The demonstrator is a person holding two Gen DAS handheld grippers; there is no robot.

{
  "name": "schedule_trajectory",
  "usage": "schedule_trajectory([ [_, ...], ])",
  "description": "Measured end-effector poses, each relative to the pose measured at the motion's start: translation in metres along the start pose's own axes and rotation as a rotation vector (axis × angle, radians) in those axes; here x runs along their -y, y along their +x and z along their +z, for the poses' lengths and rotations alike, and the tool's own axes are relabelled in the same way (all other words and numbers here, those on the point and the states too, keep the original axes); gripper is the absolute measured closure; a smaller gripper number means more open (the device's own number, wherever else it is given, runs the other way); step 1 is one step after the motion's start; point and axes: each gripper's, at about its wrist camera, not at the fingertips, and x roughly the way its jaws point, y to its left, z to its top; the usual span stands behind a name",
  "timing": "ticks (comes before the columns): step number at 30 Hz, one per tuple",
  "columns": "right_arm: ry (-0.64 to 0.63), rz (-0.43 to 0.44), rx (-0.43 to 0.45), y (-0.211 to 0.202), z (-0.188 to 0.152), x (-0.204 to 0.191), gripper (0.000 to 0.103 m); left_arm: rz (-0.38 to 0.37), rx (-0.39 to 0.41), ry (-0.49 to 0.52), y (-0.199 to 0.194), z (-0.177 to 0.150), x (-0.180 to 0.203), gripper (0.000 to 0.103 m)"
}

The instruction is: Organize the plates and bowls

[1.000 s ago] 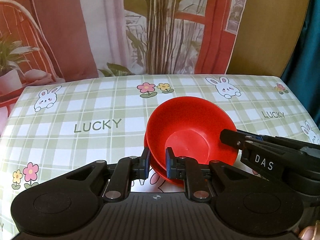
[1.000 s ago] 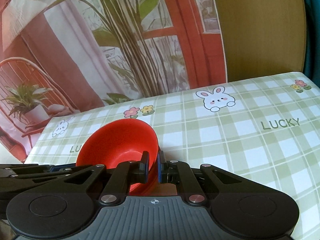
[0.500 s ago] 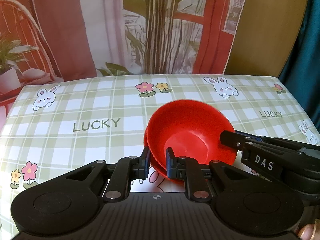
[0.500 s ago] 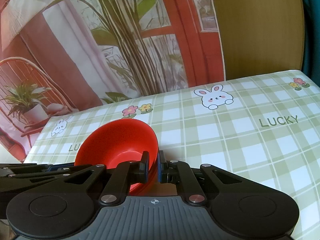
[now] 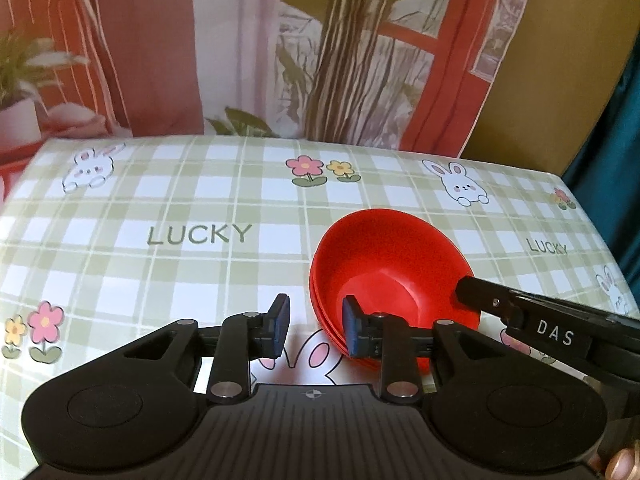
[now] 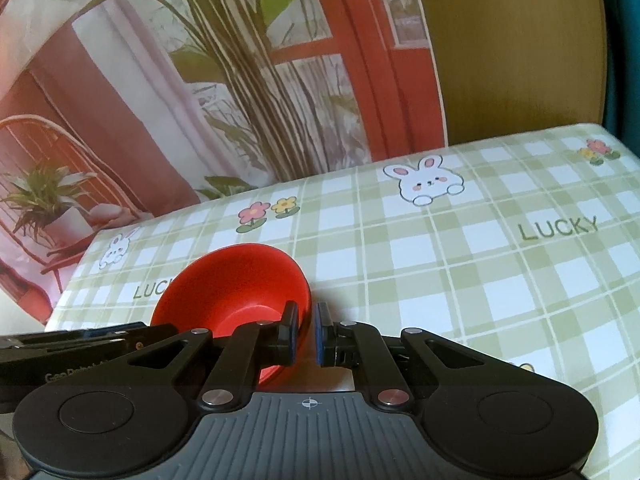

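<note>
Stacked red bowls [image 5: 390,276] sit on the checked tablecloth, right of centre in the left wrist view, and show low left in the right wrist view [image 6: 236,284]. My left gripper [image 5: 314,326] is open; its right finger sits inside the near rim and the left finger is outside, clear of it. My right gripper [image 6: 305,334] has its jaws narrow on the bowls' right rim. It enters the left wrist view from the right [image 5: 476,292].
The green checked tablecloth [image 5: 200,240] with rabbits, flowers and "LUCKY" covers the table. A printed backdrop [image 5: 320,48] stands behind the far edge. The table's right edge meets a teal curtain [image 5: 616,128].
My left gripper has opened, letting go of the near rim, and shifted slightly left. The right gripper stays on the right rim.
</note>
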Motion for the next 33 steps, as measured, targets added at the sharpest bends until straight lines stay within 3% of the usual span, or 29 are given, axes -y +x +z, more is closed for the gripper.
schedule_trajectory([
  [7,0.070,0.032,-0.034,0.008,0.000,0.007,0.095,-0.012,0.008,-0.046,0.009,-0.004,-0.005,0.074],
  [14,0.124,0.055,-0.056,0.013,-0.001,0.012,0.094,-0.035,0.023,-0.058,0.011,-0.005,-0.003,0.087],
  [33,0.178,0.073,-0.057,0.014,-0.001,0.018,0.094,-0.055,0.016,-0.162,0.012,-0.006,-0.006,0.089],
])
